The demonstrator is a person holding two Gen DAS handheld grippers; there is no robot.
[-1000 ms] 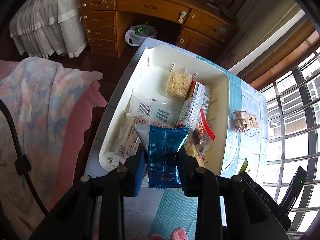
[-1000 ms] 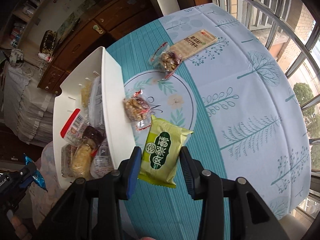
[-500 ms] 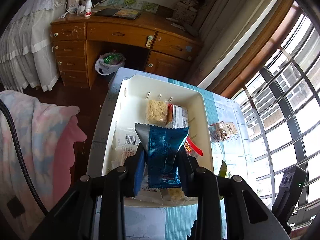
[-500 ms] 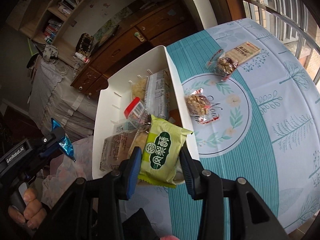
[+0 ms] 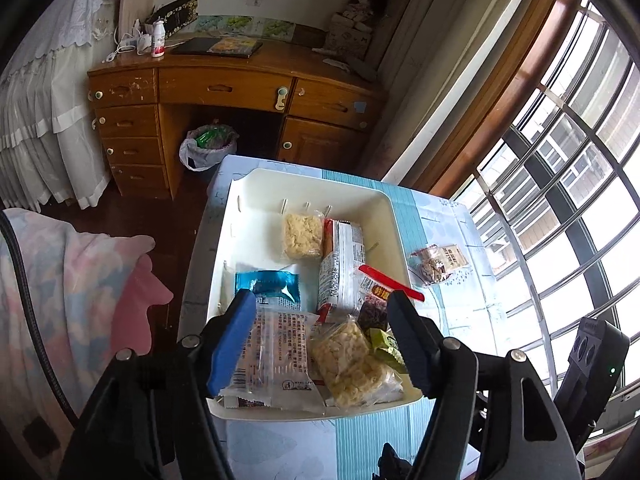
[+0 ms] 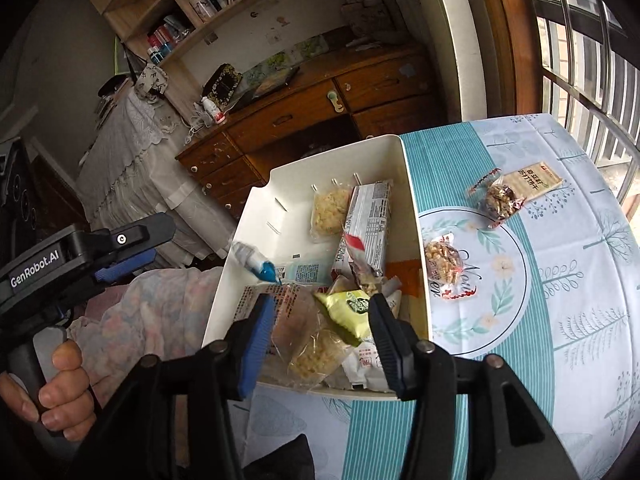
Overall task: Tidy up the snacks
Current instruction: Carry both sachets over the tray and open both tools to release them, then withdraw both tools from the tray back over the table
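A white bin (image 5: 394,220) (image 6: 412,216) on the table holds several snack packs. The blue packet (image 5: 268,285) (image 6: 260,267) lies in the bin near its left wall. The green packet (image 6: 350,309) (image 5: 384,342) lies among the packs at the bin's near end. My left gripper (image 5: 320,308) is open and empty above the bin's near end; it also shows at the left of the right wrist view (image 6: 140,246). My right gripper (image 6: 322,320) is open and empty above the green packet.
Two nut packs (image 6: 442,268) (image 6: 500,200) and a tan cracker pack (image 6: 534,180) lie on the tablecloth (image 6: 560,280) right of the bin. A wooden desk (image 5: 224,88) stands beyond the table, a window on the right, a blanket (image 5: 68,280) on the left.
Both grippers opened. The blue packet dropped from the left gripper into the bin; the green packet dropped from the right gripper into the bin. Both views shifted further over the bin.
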